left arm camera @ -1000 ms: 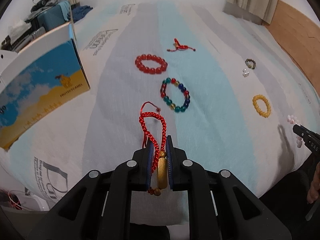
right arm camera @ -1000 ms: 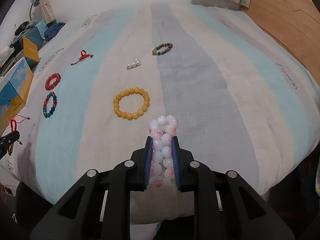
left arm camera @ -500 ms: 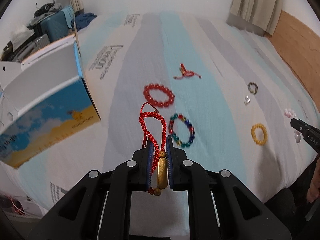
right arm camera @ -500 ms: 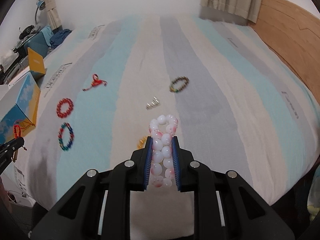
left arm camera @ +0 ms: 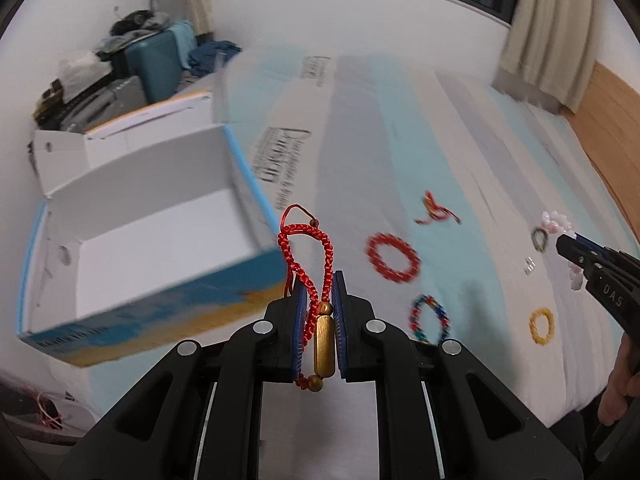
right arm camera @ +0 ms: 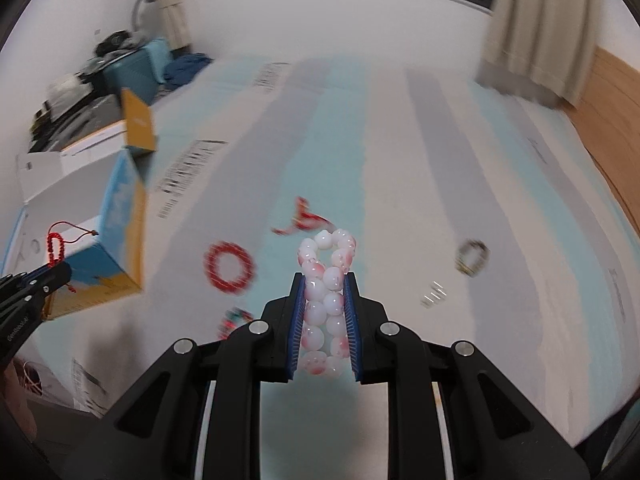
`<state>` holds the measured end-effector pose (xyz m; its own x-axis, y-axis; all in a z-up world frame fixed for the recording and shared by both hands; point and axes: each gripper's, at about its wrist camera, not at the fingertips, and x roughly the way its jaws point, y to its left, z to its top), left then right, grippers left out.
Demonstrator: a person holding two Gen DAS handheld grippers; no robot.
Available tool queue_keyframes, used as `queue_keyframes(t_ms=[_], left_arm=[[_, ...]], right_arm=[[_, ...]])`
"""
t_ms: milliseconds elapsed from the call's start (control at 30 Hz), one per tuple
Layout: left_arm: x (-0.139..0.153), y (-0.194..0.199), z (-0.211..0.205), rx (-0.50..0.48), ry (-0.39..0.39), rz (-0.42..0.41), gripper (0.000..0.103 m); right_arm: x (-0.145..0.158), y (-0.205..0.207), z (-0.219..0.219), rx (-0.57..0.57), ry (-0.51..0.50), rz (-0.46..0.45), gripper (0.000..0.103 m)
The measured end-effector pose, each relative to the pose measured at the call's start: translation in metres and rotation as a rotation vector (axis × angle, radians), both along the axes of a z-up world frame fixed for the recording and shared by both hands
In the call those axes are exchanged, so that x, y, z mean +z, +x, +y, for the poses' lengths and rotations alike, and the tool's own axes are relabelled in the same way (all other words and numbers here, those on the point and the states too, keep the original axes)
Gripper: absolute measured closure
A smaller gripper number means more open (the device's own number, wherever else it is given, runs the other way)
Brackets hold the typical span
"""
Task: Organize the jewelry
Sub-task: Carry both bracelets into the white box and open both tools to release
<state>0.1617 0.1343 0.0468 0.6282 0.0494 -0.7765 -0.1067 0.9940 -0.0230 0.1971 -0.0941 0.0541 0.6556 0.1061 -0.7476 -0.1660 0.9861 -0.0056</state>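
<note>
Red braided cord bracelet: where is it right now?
The red braided cord bracelet is clamped in the left tongs, held off the bed beside the open box's near right corner, in the left wrist view.

A bedroom at home.
A striped bed is filling the view, curtains hanging, suitcases piling up beside it.

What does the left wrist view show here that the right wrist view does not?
Only the left wrist view shows the open box's bare white inside, the yellow bead bracelet and the gold bar on the red cord bracelet that the left gripper clamps. Only the right wrist view shows the pink-and-white bead bracelet pinched full length in the right gripper, and the box's orange flap. Both show the red bead bracelet, the small red knotted cord, the dark bead bracelet and the striped bedspread.
</note>
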Motion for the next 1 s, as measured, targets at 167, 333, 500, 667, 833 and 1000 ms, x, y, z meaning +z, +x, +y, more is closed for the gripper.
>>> queue_keyframes(t_ms=[167, 333, 500, 667, 833, 1000], left_arm=[[0.017, -0.001, 0.052, 0.081, 0.007, -0.012, 0.091], [0.026, -0.007, 0.110, 0.177, 0.019, -0.007, 0.091], [0.022, -0.013, 0.165, 0.271, 0.008, 0.025, 0.091], [0.006, -0.014, 0.210, 0.350, -0.020, 0.090, 0.091], [-0.011, -0.009, 0.235, 0.390, -0.042, 0.138, 0.091], [-0.031, -0.001, 0.253, 0.419, -0.064, 0.191, 0.090]], right_arm=[[0.022, 0.008, 0.078, 0.115, -0.003, -0.039, 0.085], [0.035, 0.012, 0.159, 0.246, -0.007, -0.056, 0.085], [0.031, 0.017, 0.235, 0.371, -0.019, -0.019, 0.085], [0.008, 0.028, 0.290, 0.450, -0.044, 0.063, 0.085], [-0.022, 0.045, 0.323, 0.481, -0.070, 0.159, 0.085], [-0.046, 0.061, 0.340, 0.490, -0.086, 0.239, 0.085]])
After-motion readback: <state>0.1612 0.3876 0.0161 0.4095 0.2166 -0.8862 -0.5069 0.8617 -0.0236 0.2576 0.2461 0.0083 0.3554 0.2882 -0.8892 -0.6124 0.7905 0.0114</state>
